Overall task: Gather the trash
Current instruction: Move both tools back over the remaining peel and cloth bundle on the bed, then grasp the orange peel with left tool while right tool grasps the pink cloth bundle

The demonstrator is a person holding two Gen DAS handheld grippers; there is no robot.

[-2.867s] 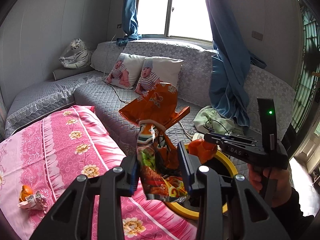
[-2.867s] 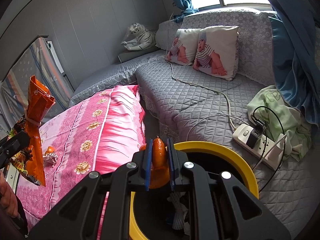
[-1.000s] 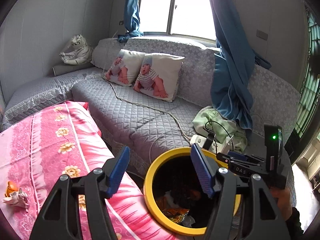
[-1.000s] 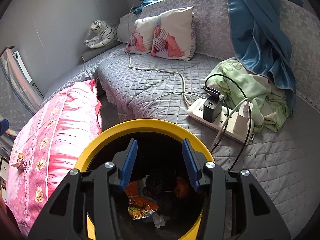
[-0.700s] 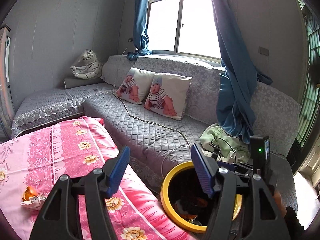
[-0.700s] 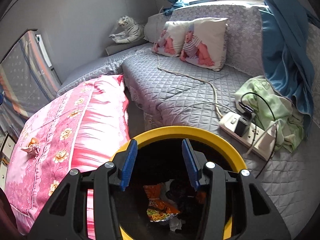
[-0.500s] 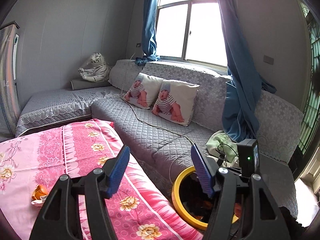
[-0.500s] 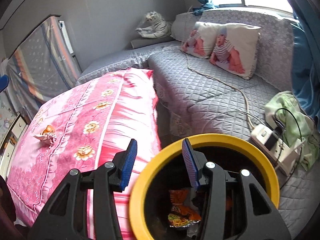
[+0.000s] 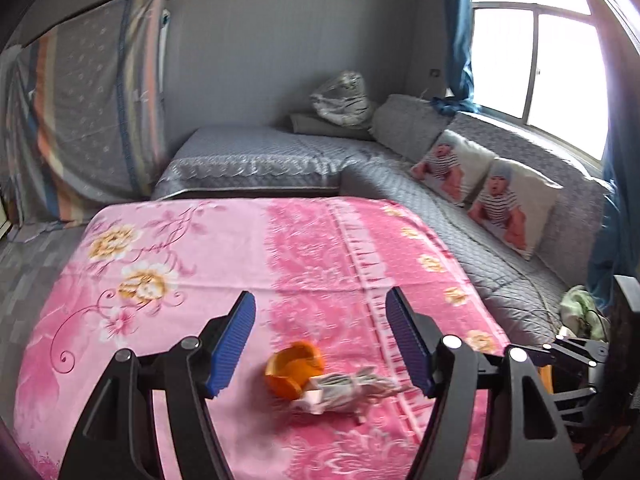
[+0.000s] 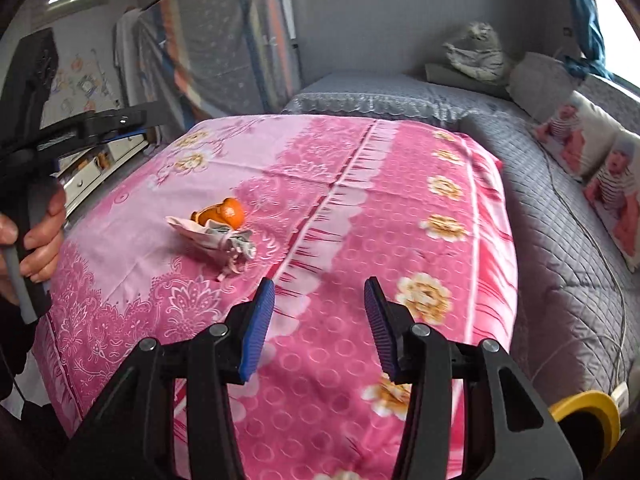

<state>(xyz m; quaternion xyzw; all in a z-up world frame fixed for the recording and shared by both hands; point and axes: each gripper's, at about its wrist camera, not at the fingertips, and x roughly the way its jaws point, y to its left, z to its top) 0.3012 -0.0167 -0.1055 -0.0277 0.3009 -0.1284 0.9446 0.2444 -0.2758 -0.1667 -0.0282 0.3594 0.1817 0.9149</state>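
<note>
Pink bedspread point(image 9: 304, 248) held orange peel point(image 9: 294, 368) and crumpled tissue point(image 9: 352, 386). Left gripper point(image 9: 320, 344) had just widened, empty; right gripper point(image 10: 320, 324) apart, empty. Next: grab both.

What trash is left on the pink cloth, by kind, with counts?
Orange peel: 1
Crumpled paper wrapper: 1
Total: 2
They lie touching each other on the pink cloth. Both claws are open with nothing between their pads.
</note>
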